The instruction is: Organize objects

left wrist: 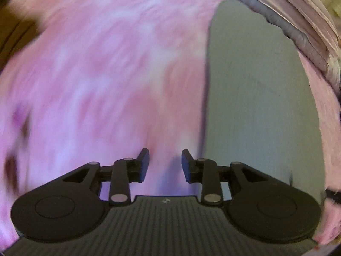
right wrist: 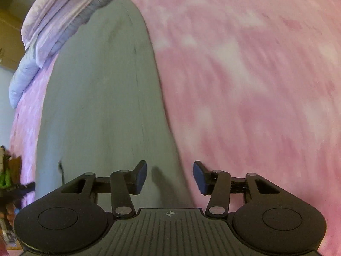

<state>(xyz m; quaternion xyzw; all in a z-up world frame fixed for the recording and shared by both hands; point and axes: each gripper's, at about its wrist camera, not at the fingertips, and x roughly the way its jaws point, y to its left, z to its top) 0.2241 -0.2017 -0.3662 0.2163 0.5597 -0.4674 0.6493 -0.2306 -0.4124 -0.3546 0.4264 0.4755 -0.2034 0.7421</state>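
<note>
You have a grey-green cloth (right wrist: 102, 106) laid flat and long on the pink blanket (right wrist: 245, 74) of the bed, its far end near the bunched lilac bedding (right wrist: 49, 21). Looks like a placed or partly folded piece; whether more folding is left, can't tell from this blur. Your left tongs (left wrist: 165, 164) are partly spread, empty, over the pink just beside the cloth edge. Your right tongs (right wrist: 170, 176) are spread wider, empty, hovering over the cloth's right edge, pinching nothing.
</note>
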